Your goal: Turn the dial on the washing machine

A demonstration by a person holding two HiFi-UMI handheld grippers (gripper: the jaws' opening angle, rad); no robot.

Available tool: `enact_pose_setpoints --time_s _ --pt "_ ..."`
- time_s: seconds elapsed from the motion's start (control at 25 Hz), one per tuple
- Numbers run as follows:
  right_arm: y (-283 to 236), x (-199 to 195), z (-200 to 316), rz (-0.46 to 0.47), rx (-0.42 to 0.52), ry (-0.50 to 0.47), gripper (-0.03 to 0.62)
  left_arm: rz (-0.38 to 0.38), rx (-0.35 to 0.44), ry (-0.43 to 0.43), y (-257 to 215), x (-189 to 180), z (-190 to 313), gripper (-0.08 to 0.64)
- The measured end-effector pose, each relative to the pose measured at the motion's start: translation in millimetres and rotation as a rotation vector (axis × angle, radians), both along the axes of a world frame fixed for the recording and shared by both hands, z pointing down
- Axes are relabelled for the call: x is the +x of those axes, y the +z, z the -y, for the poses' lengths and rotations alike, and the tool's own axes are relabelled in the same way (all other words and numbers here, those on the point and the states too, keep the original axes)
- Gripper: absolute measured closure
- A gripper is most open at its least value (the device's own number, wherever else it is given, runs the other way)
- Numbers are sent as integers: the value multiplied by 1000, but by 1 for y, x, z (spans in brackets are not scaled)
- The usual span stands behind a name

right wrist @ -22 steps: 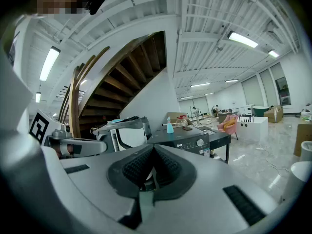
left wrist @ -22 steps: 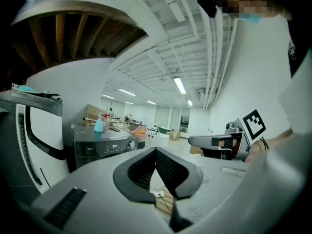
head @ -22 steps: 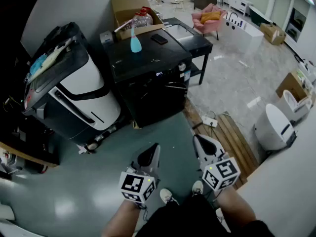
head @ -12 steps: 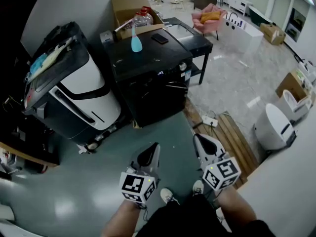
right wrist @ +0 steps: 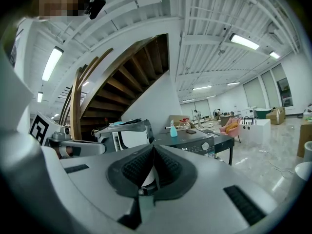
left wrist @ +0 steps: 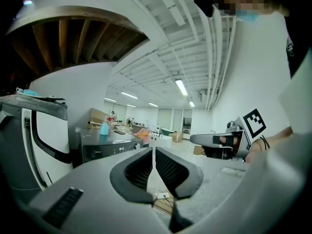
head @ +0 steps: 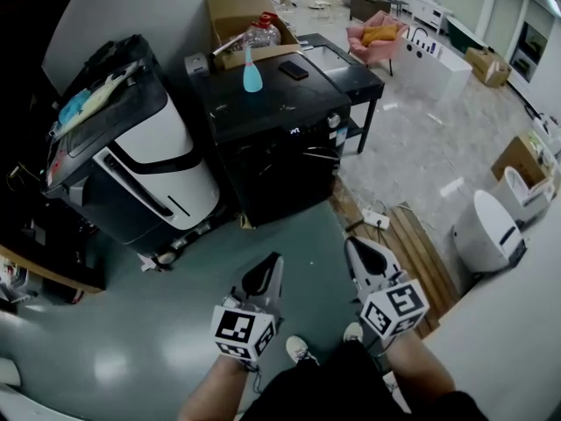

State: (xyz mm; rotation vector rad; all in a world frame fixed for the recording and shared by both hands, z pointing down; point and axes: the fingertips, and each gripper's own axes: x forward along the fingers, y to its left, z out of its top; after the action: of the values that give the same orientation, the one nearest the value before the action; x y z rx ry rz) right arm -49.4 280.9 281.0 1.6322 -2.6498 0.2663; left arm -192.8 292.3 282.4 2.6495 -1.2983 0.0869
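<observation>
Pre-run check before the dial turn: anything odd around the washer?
Nothing looks spilled or damaged. Two things sit loose on top of the washing machine: a blue spray bottle and a flat dark item, maybe a phone. A power strip lies by the wooden slats.

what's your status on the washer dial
Left gripper and right gripper shut, empty, held low. Washing machine ahead, dial untouched. Nothing seen blocking the dial.

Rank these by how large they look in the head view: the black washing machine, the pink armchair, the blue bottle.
1. Washing machine, clearly largest.
2. Armchair, which stands farther from the camera.
3. Bottle, smallest.
</observation>
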Motion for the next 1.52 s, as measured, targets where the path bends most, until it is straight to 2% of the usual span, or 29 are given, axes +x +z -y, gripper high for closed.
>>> enact_pose_setpoints --time_s 0.24,0.64,0.76,1.24,1.52 --pt "-5 -16 11 9 12 -29 564 -1 -4 -29 0 -17 9 541" --pt "-7 -12 56 -13 51 -85 408 29 0 -53 -2 -3 48 341" --pt "-7 -1 81 -17 54 -104 382 41 1 -71 -4 9 70 311" --pt "3 62 222 -49 48 -180 339 35 -10 -149 3 74 195 279" --pt "17 93 298 -44 24 -228 334 57 -31 -206 9 103 259 276"
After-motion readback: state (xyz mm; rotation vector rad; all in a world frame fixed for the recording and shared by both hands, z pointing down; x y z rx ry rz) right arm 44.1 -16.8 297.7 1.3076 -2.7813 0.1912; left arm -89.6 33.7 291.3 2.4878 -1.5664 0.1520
